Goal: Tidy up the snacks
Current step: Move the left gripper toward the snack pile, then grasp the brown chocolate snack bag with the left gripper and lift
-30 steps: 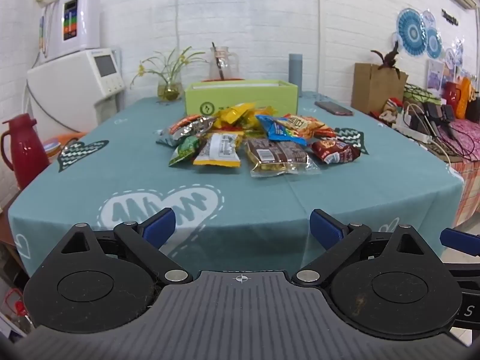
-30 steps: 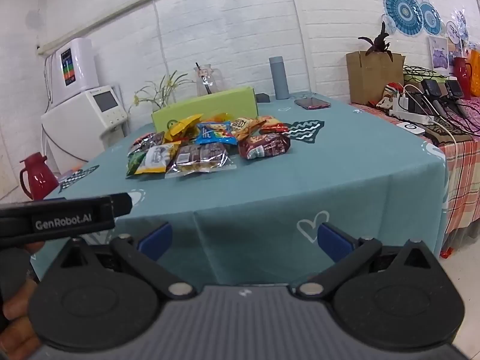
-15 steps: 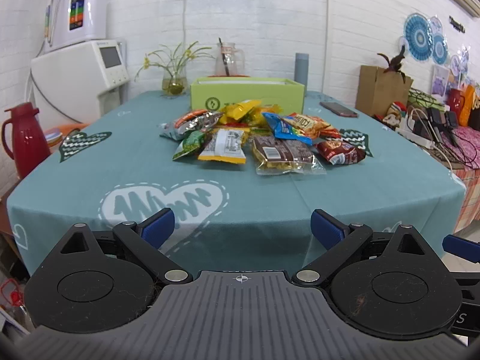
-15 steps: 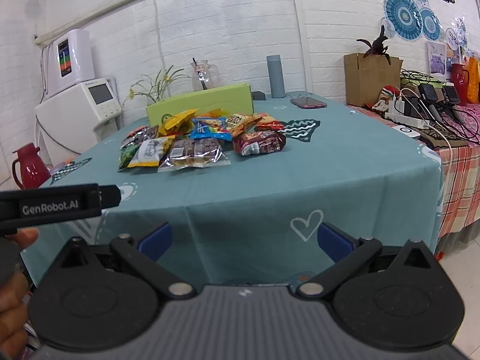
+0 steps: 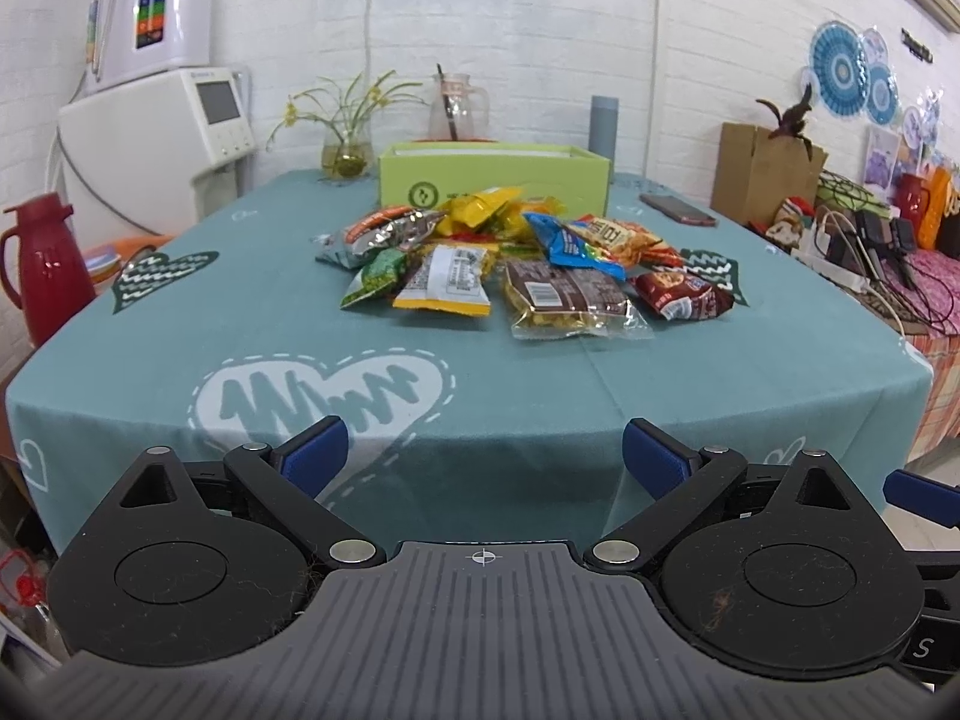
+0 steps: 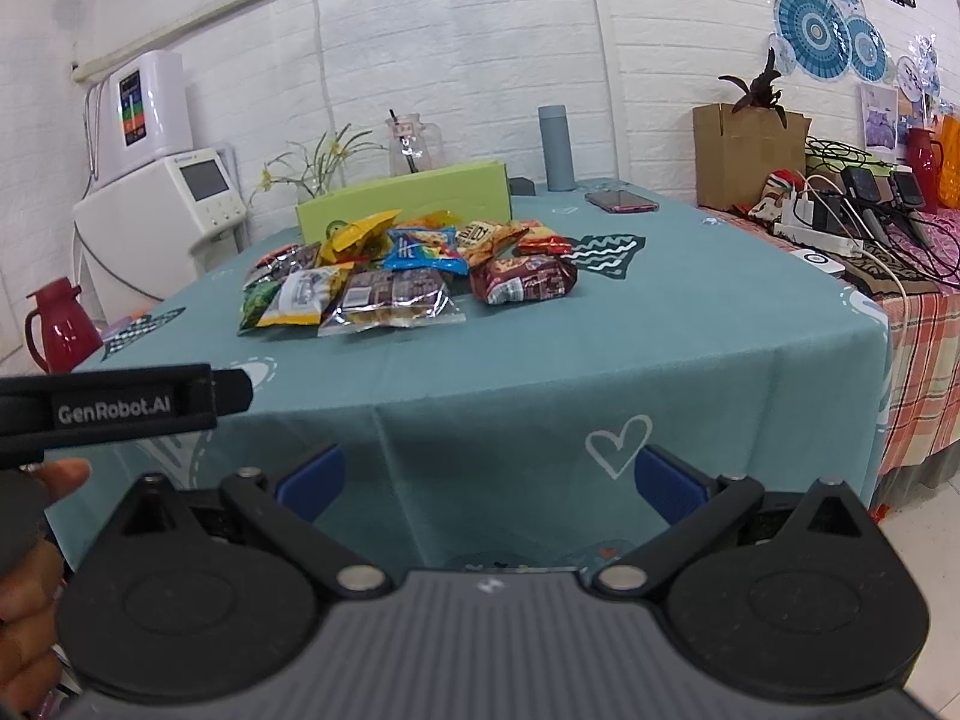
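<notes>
Both jaws stand wide apart with nothing between them: the left gripper (image 5: 485, 459) and the right gripper (image 6: 489, 480) hang short of the near edge of the table (image 5: 300, 330), well apart from the snacks. A pile of snack packets (image 5: 516, 258) lies toward the table's far edge, touching one another, just in front of the open green box (image 5: 495, 177). A phone (image 5: 678, 208) rests near the far right corner.

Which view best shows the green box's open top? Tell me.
The left wrist view: the green box faces the camera, its rim and pale inside visible. The right wrist view shows the box lower and angled, walls only.
</notes>
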